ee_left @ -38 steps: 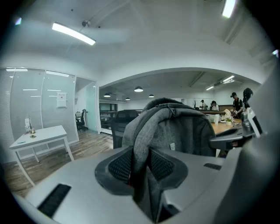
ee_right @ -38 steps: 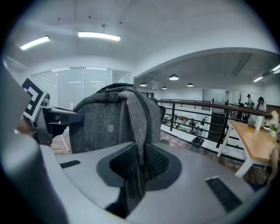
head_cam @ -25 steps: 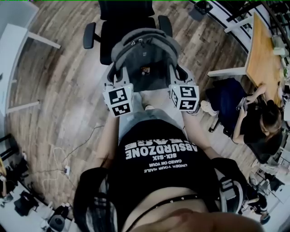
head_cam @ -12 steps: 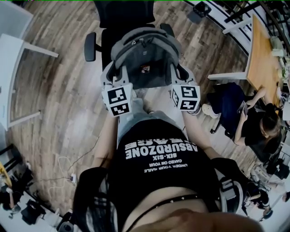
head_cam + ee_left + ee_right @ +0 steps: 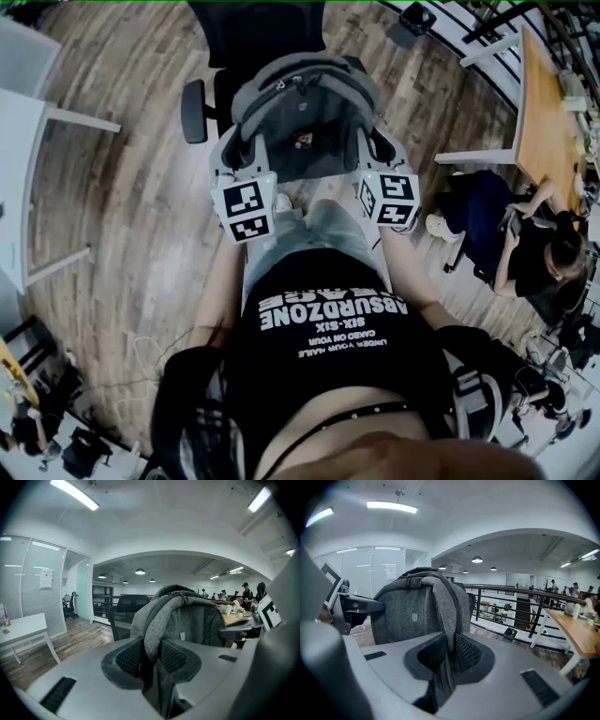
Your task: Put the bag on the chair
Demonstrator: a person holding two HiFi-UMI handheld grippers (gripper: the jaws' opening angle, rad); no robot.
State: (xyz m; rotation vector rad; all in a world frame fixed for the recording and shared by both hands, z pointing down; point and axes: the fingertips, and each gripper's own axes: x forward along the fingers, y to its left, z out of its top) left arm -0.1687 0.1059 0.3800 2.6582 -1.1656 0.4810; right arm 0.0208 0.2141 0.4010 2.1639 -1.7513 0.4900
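A grey backpack (image 5: 302, 117) hangs between both grippers, over the seat of a black office chair (image 5: 255, 33) ahead of me. My left gripper (image 5: 229, 161) is shut on the bag's left shoulder strap (image 5: 152, 630); the ribbed pads clamp the grey fabric. My right gripper (image 5: 371, 157) is shut on the right shoulder strap (image 5: 446, 616). In the left gripper view the bag (image 5: 187, 618) fills the middle with the chair back (image 5: 126, 606) behind it. In the right gripper view the bag (image 5: 412, 609) sits left of centre. The chair seat is mostly hidden under the bag.
Wooden floor (image 5: 131, 187) surrounds the chair. A white table (image 5: 28, 159) stands at the left. A wooden desk (image 5: 544, 112) stands at the right, with a seated person (image 5: 534, 267) beside it. Cables and gear lie on the floor at lower left (image 5: 56, 422). A railing (image 5: 511, 606) runs behind.
The bag and both grippers have moved slightly forward and toward the chair. The view has shifted, so the chair sits closer under the bag.
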